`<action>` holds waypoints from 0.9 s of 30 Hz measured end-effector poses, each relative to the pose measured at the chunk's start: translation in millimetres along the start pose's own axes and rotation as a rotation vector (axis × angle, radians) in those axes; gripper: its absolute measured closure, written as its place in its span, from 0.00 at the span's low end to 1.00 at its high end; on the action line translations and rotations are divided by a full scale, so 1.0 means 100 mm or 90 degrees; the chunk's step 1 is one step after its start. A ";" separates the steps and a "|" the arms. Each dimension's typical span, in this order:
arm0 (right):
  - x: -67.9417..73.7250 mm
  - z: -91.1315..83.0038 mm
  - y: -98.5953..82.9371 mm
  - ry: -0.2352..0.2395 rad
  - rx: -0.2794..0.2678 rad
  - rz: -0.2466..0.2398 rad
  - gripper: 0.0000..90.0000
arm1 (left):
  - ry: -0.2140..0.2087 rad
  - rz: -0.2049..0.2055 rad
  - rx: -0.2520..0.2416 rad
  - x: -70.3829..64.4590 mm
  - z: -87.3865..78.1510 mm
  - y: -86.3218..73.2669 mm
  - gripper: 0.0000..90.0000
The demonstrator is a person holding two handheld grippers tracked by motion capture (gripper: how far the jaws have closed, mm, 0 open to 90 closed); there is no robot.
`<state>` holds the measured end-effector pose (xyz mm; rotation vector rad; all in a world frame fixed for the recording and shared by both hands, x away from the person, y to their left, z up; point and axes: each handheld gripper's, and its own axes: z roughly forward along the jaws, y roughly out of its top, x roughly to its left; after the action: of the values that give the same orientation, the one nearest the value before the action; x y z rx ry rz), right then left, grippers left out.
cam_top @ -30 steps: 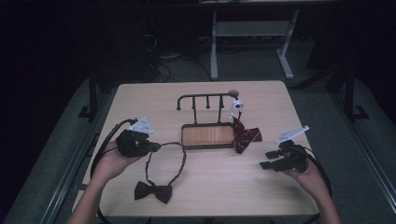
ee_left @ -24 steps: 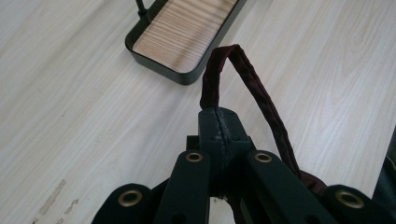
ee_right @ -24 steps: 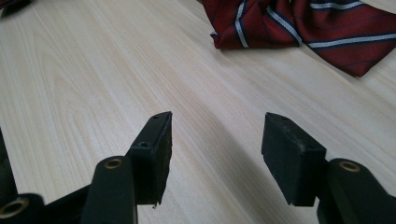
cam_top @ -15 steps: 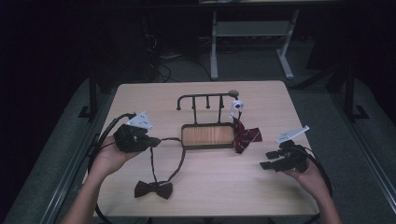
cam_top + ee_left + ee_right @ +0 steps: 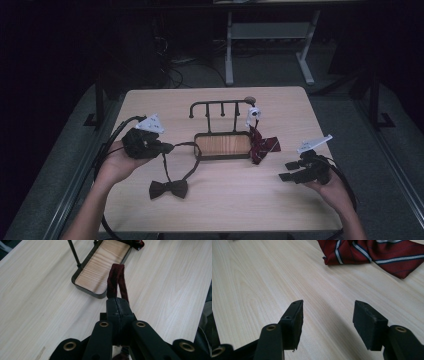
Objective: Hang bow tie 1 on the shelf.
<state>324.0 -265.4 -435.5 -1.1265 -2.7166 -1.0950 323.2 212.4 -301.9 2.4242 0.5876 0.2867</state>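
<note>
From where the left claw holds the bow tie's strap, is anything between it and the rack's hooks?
Nothing visible blocks it. The left claw is shut on the strap, the bow tie lies on the table, and the rack has bare hooks; the striped tie hangs at its right end.

Table centre: the hook rack [image 5: 220, 107] rises from its wooden tray [image 5: 222, 144] and blocks a straight crossing.
Right of tray: the striped red tie [image 5: 262, 145] lies touching the tray end.
Near left: the bow tie [image 5: 168, 188] lies there; its strap [image 5: 192, 155] loops up to the clamped left gripper [image 5: 167, 148].
Near right: bare tabletop [image 5: 240, 200] before the open-jawed right gripper [image 5: 287, 171].
Far edge: open strip behind the rack.
</note>
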 end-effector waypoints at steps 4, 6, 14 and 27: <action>-0.01 -0.01 0.00 -0.001 -0.003 0.003 0.46 | -0.002 0.003 -0.002 0.01 0.01 0.04 1.00; -0.01 -0.02 0.00 -0.001 -0.003 0.003 0.46 | -0.003 0.000 -0.003 0.02 0.01 0.06 1.00; -0.01 -0.04 0.00 -0.002 -0.004 0.004 0.45 | -0.011 -0.009 -0.011 0.11 -0.01 0.14 1.00; 0.02 -0.02 0.04 -0.003 0.001 -0.004 0.45 | 0.000 -0.004 -0.018 0.21 -0.09 0.33 1.00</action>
<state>324.2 -263.0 -431.0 -1.1232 -2.7254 -1.0926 349.3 203.9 -273.0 2.3948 0.5881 0.2911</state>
